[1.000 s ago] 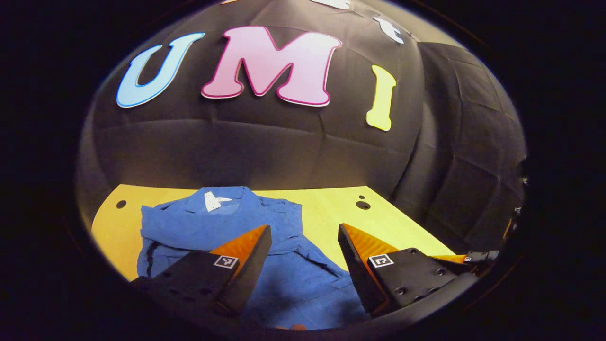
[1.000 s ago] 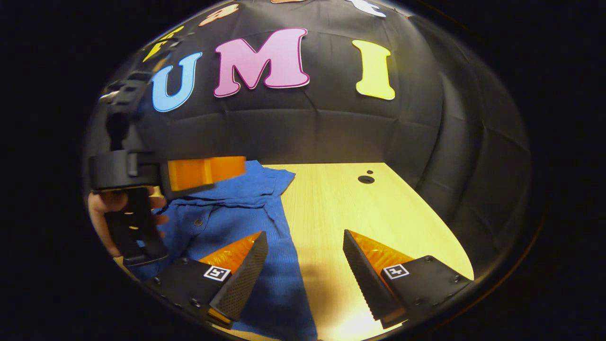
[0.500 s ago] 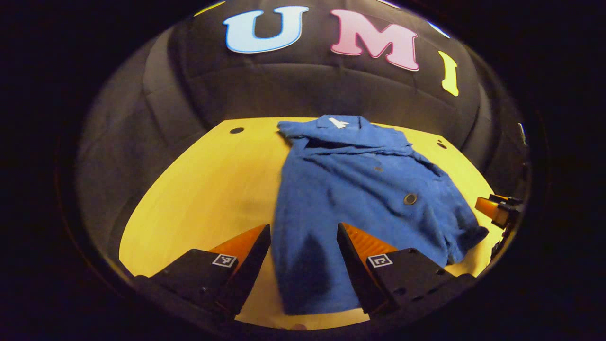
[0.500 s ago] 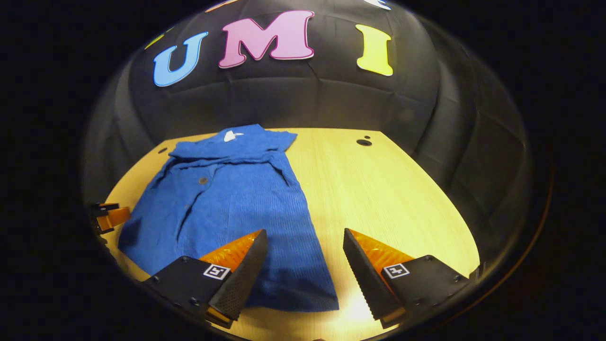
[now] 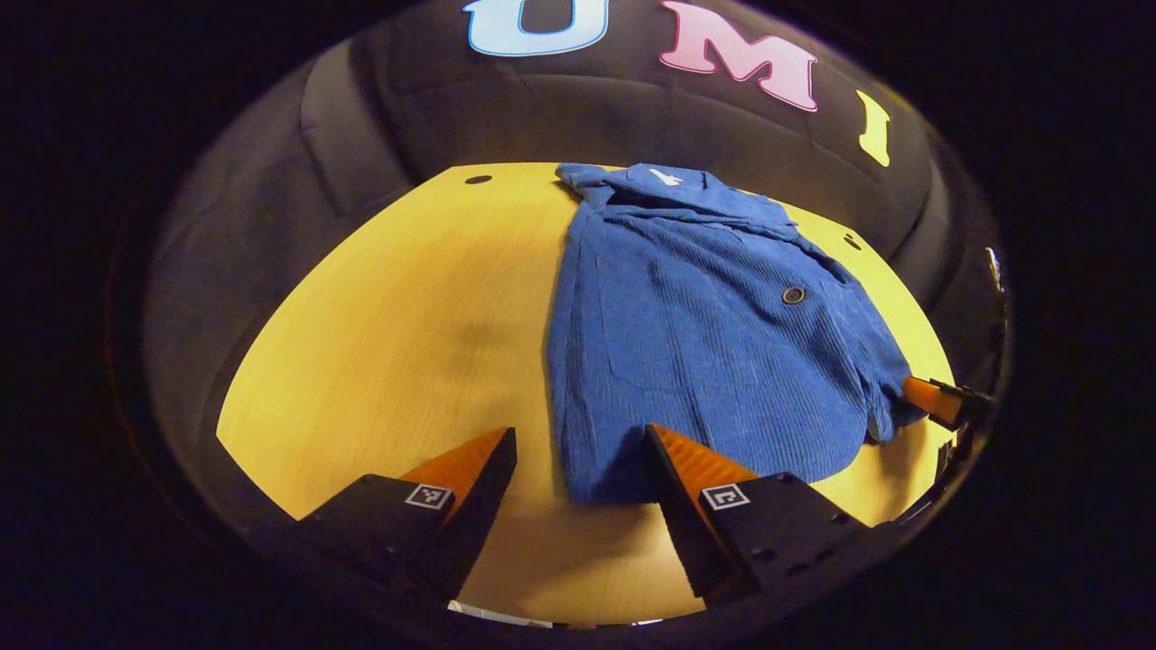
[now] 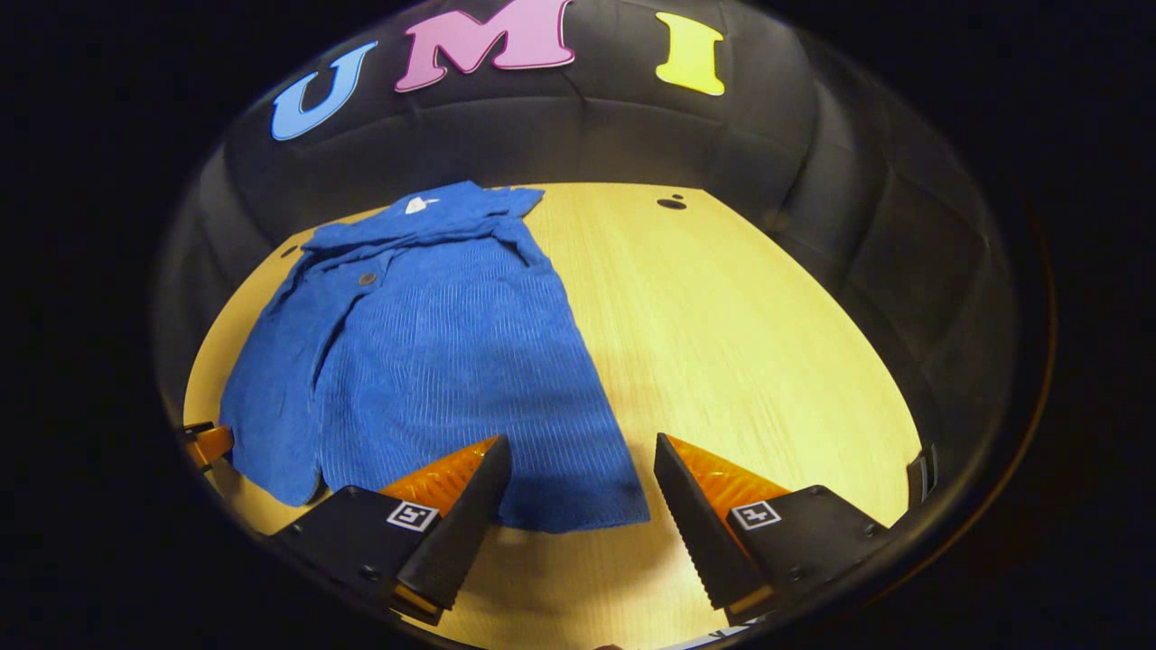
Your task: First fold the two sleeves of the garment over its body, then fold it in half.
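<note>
Booth: black cloth walls are seen behind and around a pale wooden worktop (image 5: pixel 388 307) (image 6: pixel 741 307), which fills the middle of both views.
Worktop details: small dark holes are seen near its far edge, one at the upper left in the left gripper view (image 5: pixel 478 180) and one at the upper centre in the right gripper view (image 6: pixel 671 204).
Garment: a blue ribbed garment (image 5: pixel 713 325) (image 6: pixel 433 352) is laid flat on the worktop, collar toward the far wall, hem toward the cameras. It is placed right of centre in the left gripper view and left of centre in the right gripper view.
Garment details: a white tag (image 5: pixel 666 177) (image 6: pixel 416 205) is seen at the collar, and a dark button (image 5: pixel 793 295) (image 6: pixel 367 279) on the front. Both sleeves appear laid over the body.
Left hand-held gripper (image 5: pixel 578 451): its fingers are held apart at the bottom of its own view, above the near left corner of the hem; nothing is gripped. Part of it is also seen at the left edge of the right gripper view (image 6: pixel 206 442).
Right hand-held gripper (image 6: pixel 578 460): its fingers are spread apart above the near right corner of the hem, with nothing between them. Its tip is also seen at the right edge of the left gripper view (image 5: pixel 939 402), just beside the garment.
</note>
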`<state>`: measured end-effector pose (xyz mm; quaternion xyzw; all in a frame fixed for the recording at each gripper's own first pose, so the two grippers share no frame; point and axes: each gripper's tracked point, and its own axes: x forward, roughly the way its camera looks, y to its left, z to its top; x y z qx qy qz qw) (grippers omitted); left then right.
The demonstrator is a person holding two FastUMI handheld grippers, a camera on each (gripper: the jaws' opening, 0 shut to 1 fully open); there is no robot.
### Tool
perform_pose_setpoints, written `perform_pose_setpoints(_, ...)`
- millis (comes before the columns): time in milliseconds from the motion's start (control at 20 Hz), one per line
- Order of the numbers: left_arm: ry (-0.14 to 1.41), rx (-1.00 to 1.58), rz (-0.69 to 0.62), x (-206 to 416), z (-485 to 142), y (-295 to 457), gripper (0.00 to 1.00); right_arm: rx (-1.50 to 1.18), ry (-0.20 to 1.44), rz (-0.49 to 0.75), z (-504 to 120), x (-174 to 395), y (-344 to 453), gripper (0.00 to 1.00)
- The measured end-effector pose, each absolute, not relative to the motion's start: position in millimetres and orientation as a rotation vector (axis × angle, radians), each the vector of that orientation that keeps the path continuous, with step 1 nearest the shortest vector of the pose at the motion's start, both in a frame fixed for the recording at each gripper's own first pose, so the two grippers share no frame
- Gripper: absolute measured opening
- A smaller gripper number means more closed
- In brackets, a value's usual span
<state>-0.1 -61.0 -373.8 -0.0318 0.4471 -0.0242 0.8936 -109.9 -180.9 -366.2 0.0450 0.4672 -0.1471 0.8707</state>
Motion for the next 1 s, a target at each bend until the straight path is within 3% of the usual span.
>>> perform_pose_setpoints(250,0.929,-0.052,-0.056,9.4,-374.1,-73.6,0.77,0.143,0.991,-0.287,-368.2,-107.3,-172.8,0.99)
perform_pose_setpoints(400,0.927,-0.062,-0.078,21.6,-375.6,-85.3,0.48,0.136,1.0,-0.239,-369.4,-99.8,-162.0,0.55)
perform_pose_setpoints(450,0.927,-0.08,-0.068,18.8,-371.7,-86.5,0.48,0.137,0.998,-0.233,-370.1,-95.0,-159.7,0.35)
perform_pose_setpoints(500,0.931,-0.108,-0.064,21.0,-371.7,-91.6,0.25,0.132,1.002,-0.238,-369.8,-93.7,-160.7,0.14)
perform_pose_setpoints(550,0.933,-0.139,-0.053,22.8,-372.1,-91.7,0.2,0.119,1.007,-0.219,-370.5,-91.5,-158.4,0.12)
perform_pose_setpoints(600,0.926,-0.165,-0.079,26.9,-372.3,-97.6,0.05,0.117,1.01,-0.215,-368.0,-91.0,-156.9,0.08)
perform_pose_setpoints(750,0.931,-0.214,-0.124,30.1,-371.6,-103.0,0.0,0.171,1.007,-0.136,-369.8,-80.9,-152.6,0.0)
perform_pose_setpoints(1000,0.908,-0.246,-0.148,43.5,-353.7,-109.5,0.0,0.266,0.935,-0.15,-351.5,-54.1,-156.6,0.01)
